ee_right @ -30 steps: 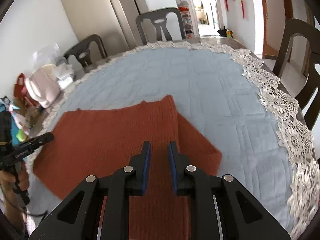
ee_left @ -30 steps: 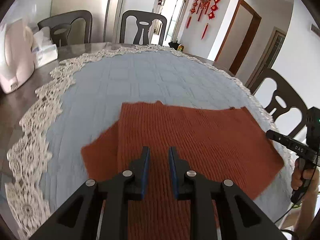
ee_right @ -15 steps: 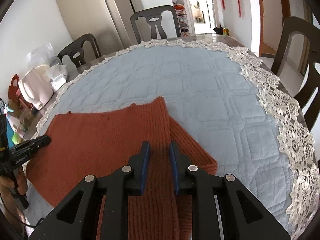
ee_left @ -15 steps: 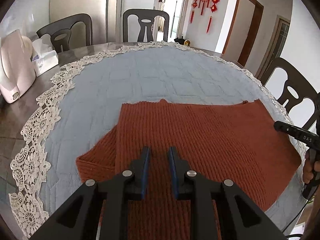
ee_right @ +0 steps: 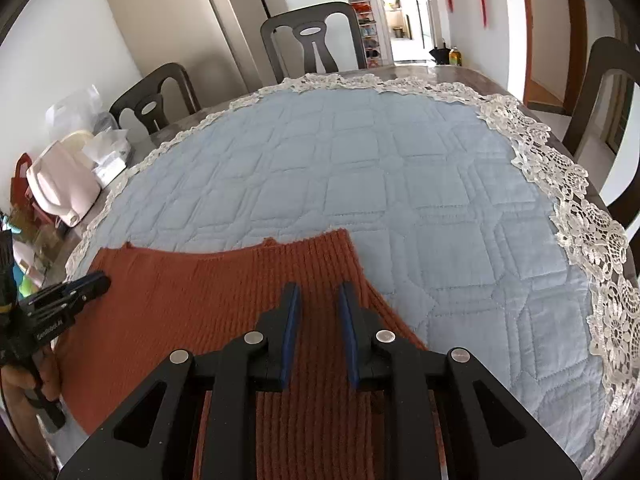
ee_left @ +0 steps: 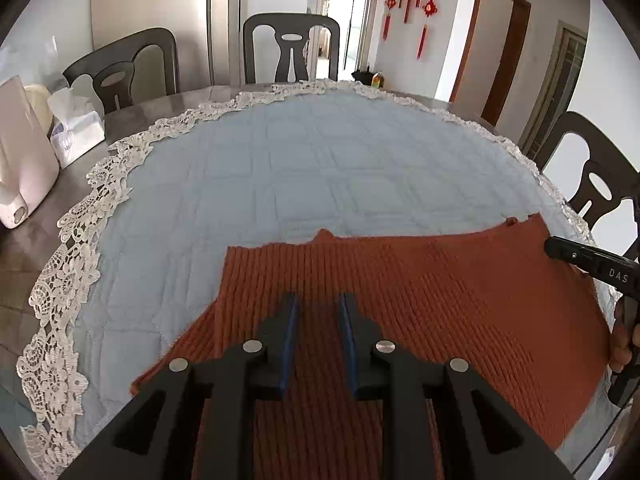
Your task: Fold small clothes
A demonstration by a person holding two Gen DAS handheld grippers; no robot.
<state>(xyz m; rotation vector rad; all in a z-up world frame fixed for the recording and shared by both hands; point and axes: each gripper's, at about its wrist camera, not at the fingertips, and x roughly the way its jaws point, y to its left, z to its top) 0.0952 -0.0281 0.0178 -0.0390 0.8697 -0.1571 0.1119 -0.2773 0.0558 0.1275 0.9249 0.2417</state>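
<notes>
A rust-orange ribbed knit garment (ee_left: 440, 300) lies flat on the blue quilted cloth (ee_left: 320, 168) at the near edge of the table; it also shows in the right wrist view (ee_right: 192, 292). My left gripper (ee_left: 319, 314) hovers over the garment's left part, jaws a little apart, holding nothing. My right gripper (ee_right: 319, 312) hovers over the garment's right part, jaws a little apart and empty. A sleeve sticks out at the left edge (ee_left: 188, 344) and at the right edge (ee_right: 388, 308). Each gripper shows at the other view's edge.
A white lace border (ee_left: 76, 216) rings the blue cloth. A pink appliance (ee_left: 20, 160) and a tissue pack (ee_left: 76, 128) stand on the bare table at far left. Dark chairs (ee_left: 292, 48) surround the table, one at the right (ee_right: 612, 92).
Both grippers have drawn back toward the near edge and risen; the garment sits lower in both views. The jaws have kept the same small gap.
</notes>
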